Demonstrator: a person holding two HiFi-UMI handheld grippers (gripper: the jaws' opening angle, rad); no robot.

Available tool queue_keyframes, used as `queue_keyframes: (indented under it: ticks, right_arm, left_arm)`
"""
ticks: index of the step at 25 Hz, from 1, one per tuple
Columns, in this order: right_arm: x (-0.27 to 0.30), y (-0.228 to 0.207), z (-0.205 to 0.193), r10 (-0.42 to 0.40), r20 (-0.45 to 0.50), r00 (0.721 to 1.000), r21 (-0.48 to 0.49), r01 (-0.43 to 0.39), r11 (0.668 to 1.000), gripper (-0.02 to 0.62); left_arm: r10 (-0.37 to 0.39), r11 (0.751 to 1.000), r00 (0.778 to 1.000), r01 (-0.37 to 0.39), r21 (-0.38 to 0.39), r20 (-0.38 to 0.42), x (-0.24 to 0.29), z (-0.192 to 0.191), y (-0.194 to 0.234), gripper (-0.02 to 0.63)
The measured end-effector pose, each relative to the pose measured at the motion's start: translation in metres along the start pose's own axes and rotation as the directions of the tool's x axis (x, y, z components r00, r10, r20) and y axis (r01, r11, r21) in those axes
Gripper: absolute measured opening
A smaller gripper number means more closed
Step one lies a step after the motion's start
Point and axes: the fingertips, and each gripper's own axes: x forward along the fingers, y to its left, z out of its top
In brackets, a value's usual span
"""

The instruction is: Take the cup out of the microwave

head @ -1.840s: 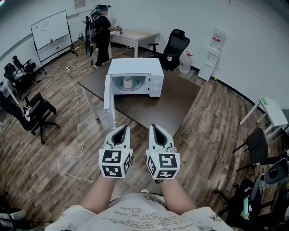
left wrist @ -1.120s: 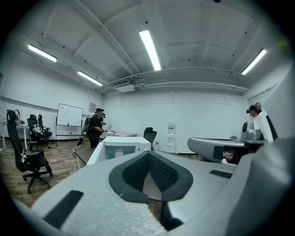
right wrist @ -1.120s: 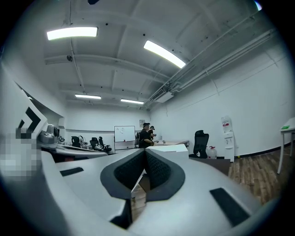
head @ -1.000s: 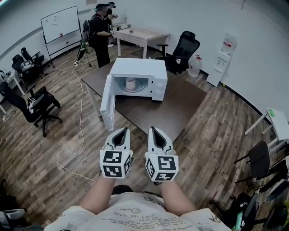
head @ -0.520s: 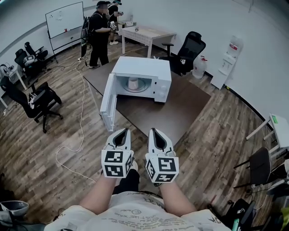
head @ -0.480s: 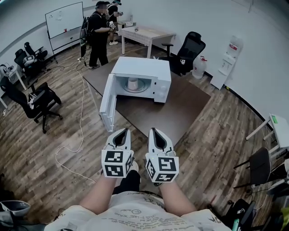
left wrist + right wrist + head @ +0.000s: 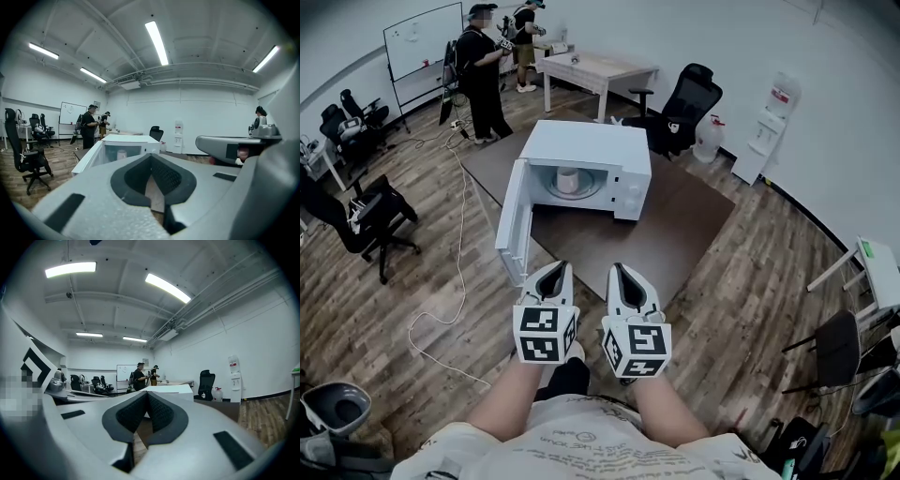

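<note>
While your left gripper [image 7: 555, 270] and right gripper [image 7: 617, 269] hang side by side, jaws of both pressed together on nothing, the cup [image 7: 567, 181] sits inside the microwave [image 7: 591, 145], door [image 7: 512, 234] open, on the brown table [image 7: 675, 225], well apart from both.

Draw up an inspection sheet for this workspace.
Surface: dark brown table, bare around the microwave.
Job's things: white microwave, door swung open; cup inside.
Clutter: nothing seen.
Grippers: left gripper and right gripper side by side short of the table, jaws together, empty.
Cables: white cable trailing over the wood floor, left of the table.
Surroundings: office chair, water dispenser, whiteboard, two people by a far table.
</note>
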Motion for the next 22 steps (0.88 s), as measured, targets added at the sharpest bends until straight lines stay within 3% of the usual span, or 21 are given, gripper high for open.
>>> queue_keyframes:
  ticks: [22]
  right_arm:
    - [0.178, -0.057, -0.010, 0.021, -0.060, 0.998, 0.002, -0.021, 1.000, 0.015]
  left_arm:
    - [0.021, 1.000, 0.999, -0.021, -0.015, -0.040, 0.180, 0.012, 0.074, 0.012]
